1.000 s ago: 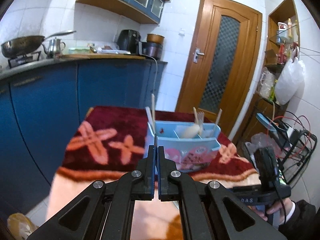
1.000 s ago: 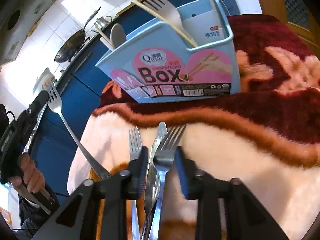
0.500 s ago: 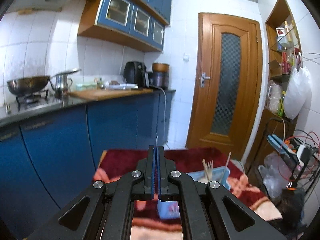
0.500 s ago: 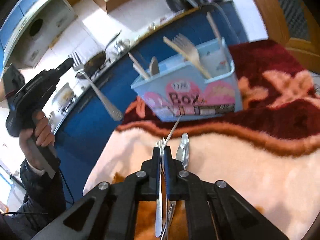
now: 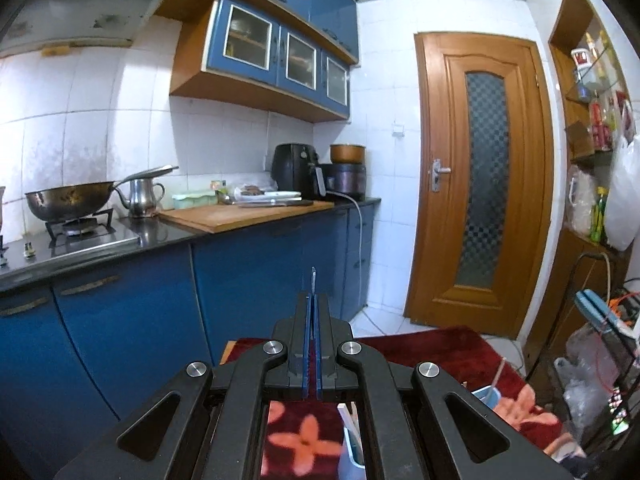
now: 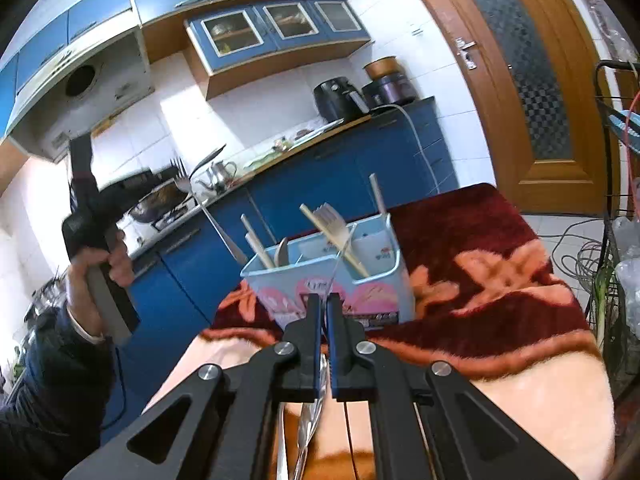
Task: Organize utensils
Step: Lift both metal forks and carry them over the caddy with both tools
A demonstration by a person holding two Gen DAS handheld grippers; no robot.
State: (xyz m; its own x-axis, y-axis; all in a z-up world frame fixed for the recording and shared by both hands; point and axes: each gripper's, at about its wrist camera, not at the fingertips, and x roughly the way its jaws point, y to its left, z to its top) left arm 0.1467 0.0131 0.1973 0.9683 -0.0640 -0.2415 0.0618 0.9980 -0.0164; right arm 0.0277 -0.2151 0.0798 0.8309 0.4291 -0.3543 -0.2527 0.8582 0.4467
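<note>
The left gripper [image 5: 313, 312] is clamped on a fork [image 6: 208, 216], held at ten o'clock from the blue utensil box [image 6: 332, 276]. The right gripper [image 6: 323, 308], at six o'clock of the box, pinches a thin metal utensil [image 6: 340, 258] edge-on. A knife [image 6: 310, 420] lies on the blanket [image 6: 500, 280] below.

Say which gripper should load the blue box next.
Probably left: left gripper holds its fork handle-down, tip beside the blue box rim. The right gripper aims the other fork at the box, not down.
</note>
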